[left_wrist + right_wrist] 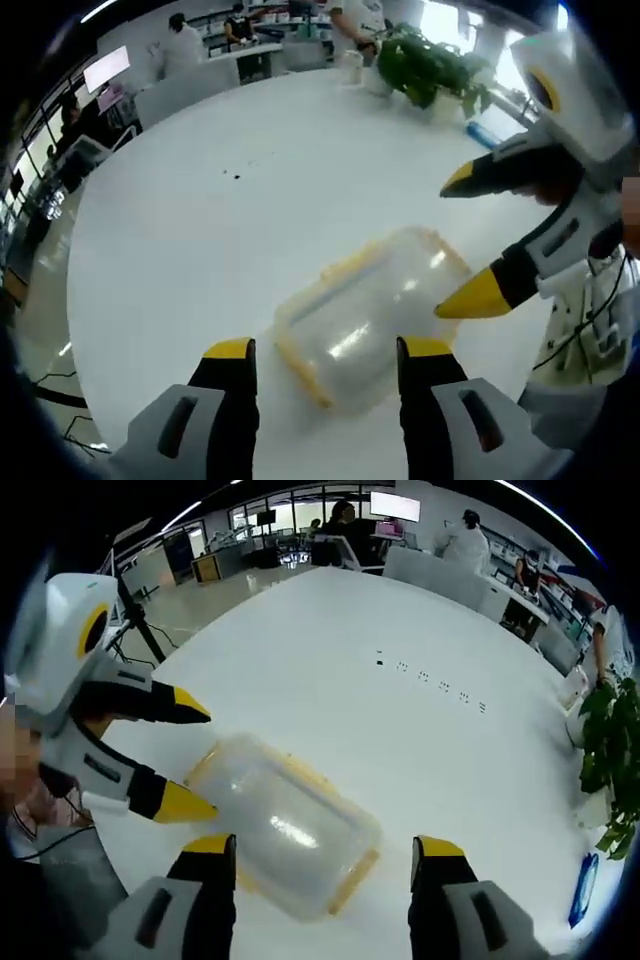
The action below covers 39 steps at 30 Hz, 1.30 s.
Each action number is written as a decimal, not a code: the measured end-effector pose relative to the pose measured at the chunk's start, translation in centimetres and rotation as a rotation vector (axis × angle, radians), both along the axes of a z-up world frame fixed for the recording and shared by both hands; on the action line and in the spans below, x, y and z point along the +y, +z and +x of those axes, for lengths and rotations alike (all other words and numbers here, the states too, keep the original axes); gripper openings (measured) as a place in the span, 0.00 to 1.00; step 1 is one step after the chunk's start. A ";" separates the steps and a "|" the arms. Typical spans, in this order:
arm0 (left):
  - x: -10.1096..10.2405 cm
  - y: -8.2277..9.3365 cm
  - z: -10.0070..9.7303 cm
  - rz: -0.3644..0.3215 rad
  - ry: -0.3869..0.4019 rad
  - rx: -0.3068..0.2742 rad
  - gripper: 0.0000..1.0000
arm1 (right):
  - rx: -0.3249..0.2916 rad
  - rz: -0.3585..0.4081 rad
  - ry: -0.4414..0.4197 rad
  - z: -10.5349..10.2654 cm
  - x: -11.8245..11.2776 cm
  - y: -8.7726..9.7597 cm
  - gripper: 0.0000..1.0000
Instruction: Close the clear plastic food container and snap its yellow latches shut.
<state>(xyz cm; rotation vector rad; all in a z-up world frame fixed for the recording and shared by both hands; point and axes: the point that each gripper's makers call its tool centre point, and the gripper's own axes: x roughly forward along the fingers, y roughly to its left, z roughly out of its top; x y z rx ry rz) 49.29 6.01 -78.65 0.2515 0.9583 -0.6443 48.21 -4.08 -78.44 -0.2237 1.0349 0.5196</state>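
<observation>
White round counter in an open-plan office, desks and screens at the far edge, people standing back there. Clear plastic container lies on the counter near its edge, lid on top, yellow rim strips and latches along its sides. Can't tell whether the latches are snapped down or loose; plastic glare blurs them in both views. In right gripper view the same container sits just ahead of the jaws, its yellow latch at the near corner partly hidden by haze.

Left tool is spread wide, yellow-tipped jaws either side of the container's near end, not touching it as far as I can see. From right gripper view the left tool comes in from the left, jaws wide, lower tip at or just over the container's edge; contact unclear.

Right tool also wide apart, jaws straddling the container's near end, nothing gripped. In left gripper view the right tool enters from the right, lower tip close to the container's far corner.

Potted plant stands at the counter's far side w/ a white cup nearby. Small dark specks dot the counter mid-surface. Blue object near the plant, cut off, can't ID.
</observation>
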 end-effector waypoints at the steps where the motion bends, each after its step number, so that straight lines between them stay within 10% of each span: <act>1: 0.0 0.0 0.1 -0.017 0.010 -0.003 0.54 | 0.002 0.022 -0.005 -0.1 0.3 0.0 0.70; 21: 1.9 -2.1 -0.4 -0.327 0.307 0.038 0.54 | -0.098 0.360 -0.276 -0.2 0.6 -1.1 0.65; 39: 0.6 -3.8 -1.3 -0.334 0.292 0.090 0.49 | -0.055 0.260 -0.259 -1.4 -0.5 -3.7 0.54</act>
